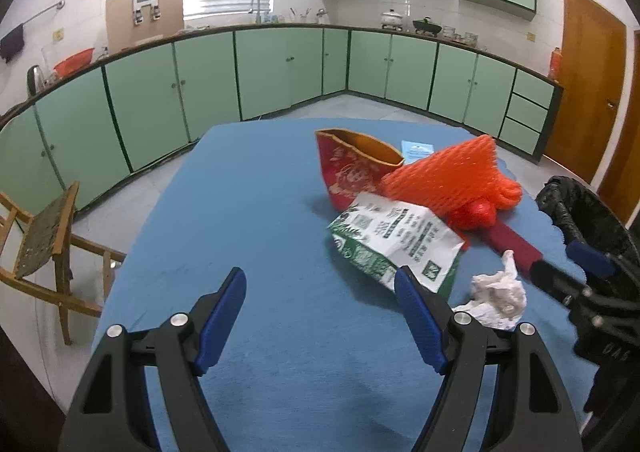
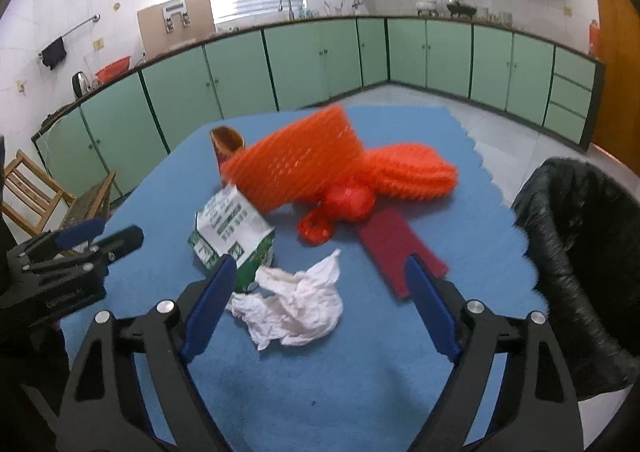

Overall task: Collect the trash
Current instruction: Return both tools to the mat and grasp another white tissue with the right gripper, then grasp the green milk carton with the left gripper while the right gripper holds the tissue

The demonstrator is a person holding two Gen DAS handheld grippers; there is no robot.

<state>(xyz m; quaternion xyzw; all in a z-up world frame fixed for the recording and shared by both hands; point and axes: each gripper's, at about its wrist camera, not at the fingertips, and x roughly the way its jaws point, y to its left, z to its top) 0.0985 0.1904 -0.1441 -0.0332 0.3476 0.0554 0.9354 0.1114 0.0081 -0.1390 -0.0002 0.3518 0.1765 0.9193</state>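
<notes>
A crumpled white tissue (image 2: pixel 296 304) (image 1: pixel 500 296) lies on the blue tablecloth (image 1: pixel 240 212) between the fingers of my right gripper (image 2: pixel 320 264), which is open and does not touch it. My left gripper (image 1: pixel 320 276) is open over bare cloth, its right finger just short of a green-and-white paper package (image 1: pixel 396 240) (image 2: pixel 232 228). Behind lie an orange foam net (image 1: pixel 444 176) (image 2: pixel 304 164), a red plastic bag (image 2: pixel 348 200), a red paper bag (image 1: pixel 352 172) and a flat dark red strip (image 2: pixel 400 248). Each gripper shows at the edge of the other's view.
A bin with a black liner (image 2: pixel 580 252) (image 1: pixel 592 220) stands off the table's right edge. A wooden chair (image 1: pixel 44 248) sits at the left. Green kitchen cabinets (image 1: pixel 280 68) line the far walls, and a brown door (image 1: pixel 588 84) is at the right.
</notes>
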